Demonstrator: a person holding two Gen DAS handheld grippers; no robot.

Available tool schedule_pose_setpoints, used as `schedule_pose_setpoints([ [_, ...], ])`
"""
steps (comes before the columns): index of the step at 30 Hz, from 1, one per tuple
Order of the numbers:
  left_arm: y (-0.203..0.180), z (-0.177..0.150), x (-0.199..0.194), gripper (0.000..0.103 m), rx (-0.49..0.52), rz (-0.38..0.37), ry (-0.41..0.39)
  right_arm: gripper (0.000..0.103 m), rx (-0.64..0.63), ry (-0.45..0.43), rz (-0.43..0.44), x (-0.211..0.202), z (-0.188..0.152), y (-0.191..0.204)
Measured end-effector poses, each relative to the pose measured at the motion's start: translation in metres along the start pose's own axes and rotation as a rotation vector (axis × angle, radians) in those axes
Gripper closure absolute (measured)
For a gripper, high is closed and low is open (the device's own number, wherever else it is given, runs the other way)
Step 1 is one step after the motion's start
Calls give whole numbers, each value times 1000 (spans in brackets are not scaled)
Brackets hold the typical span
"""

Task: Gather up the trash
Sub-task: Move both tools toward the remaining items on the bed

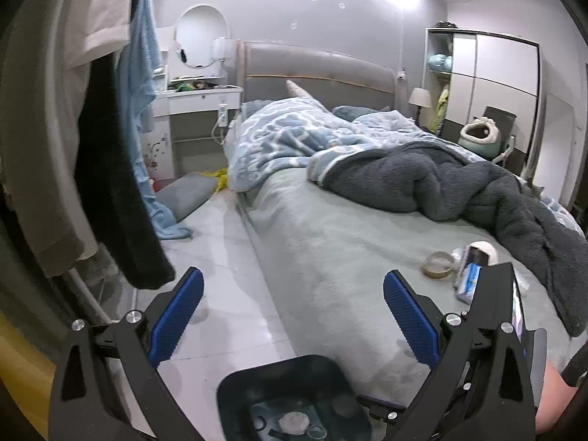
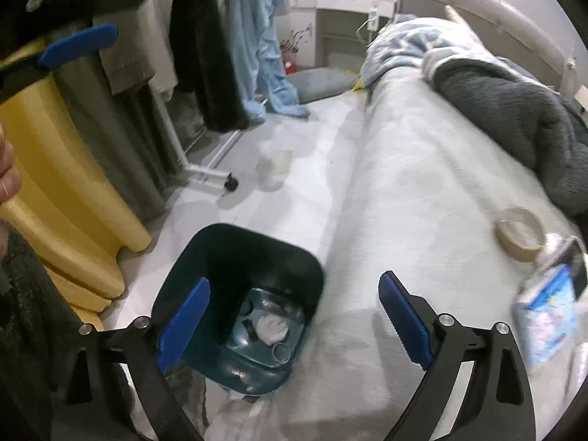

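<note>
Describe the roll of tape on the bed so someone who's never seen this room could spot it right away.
Start at the bed with its pale grey-green sheet, then go to the bare near end, short of the dark fleece blanket. The tape roll lies flat there, beside a blue-and-white packet; it's the only beige ring with an open centre.

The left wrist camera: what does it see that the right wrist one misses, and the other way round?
Only the left wrist view takes in the wardrobe, the bedside lamp and the round wall mirror. Only the right wrist view shows the yellow cushion, the wheeled rack foot and a clear plastic piece on the floor. Both show the dark bin beside the bed, the tape roll and blue packet on it, and open tongs.
</note>
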State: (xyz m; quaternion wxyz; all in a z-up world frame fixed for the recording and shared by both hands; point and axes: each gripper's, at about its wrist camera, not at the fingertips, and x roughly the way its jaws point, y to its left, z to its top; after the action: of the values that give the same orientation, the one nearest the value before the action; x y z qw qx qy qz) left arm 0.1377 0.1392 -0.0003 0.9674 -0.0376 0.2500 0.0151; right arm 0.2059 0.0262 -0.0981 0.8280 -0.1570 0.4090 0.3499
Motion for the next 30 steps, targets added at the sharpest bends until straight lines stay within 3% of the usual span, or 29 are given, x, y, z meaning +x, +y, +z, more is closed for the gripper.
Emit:
schedule_pose_setpoints([
  [30, -119, 2, 43, 3, 103, -152, 90, 6, 120, -114, -164, -92, -54, -113],
])
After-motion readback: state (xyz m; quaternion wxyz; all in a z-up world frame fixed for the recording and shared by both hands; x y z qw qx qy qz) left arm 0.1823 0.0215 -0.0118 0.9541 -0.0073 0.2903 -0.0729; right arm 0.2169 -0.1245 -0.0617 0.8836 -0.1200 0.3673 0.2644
